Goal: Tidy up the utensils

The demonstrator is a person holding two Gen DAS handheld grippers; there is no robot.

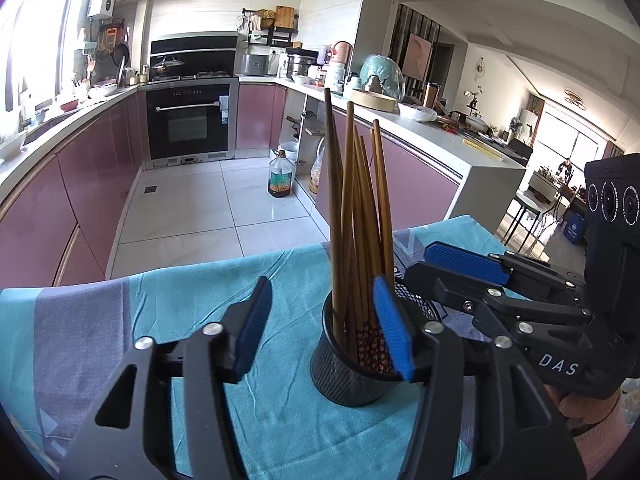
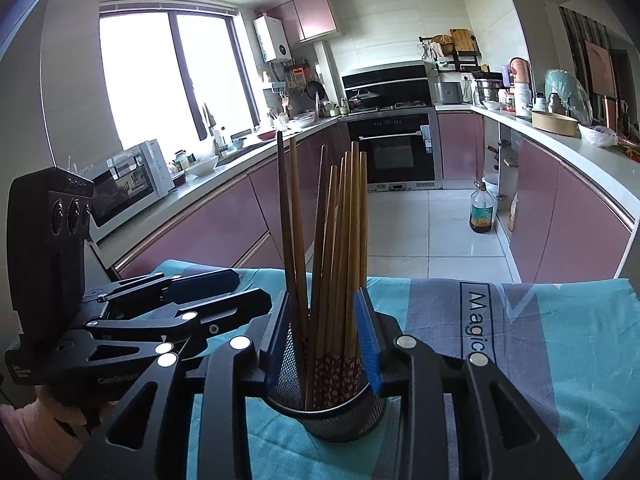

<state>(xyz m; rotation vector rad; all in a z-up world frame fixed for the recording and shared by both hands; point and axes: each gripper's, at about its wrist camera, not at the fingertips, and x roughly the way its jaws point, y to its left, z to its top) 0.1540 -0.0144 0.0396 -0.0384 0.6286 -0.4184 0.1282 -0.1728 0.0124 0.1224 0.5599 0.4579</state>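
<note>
My right gripper (image 2: 324, 340) straddles the mesh cup (image 2: 344, 412) of chopsticks (image 2: 340, 240) unclenched, my left gripper (image 1: 320, 332) released; any sideways nudge could tip it.

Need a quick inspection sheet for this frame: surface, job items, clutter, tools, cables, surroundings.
Surface: table under a teal and grey cloth, wrinkled.
Job's things: wooden chopsticks standing upright and fanned out in a black mesh cup on the cloth.
Clutter: nothing seen on the cloth besides the cup.
Grippers: right tool has its blue pads on either side of the cup's top and the chopsticks; whether they press is unclear. Left tool is open, with the cup by its right pad.
Cables: nothing seen.
Surroundings: kitchen with pink cabinets, oven, microwave, oil bottle on the tiled floor, crowded countertops.
</note>
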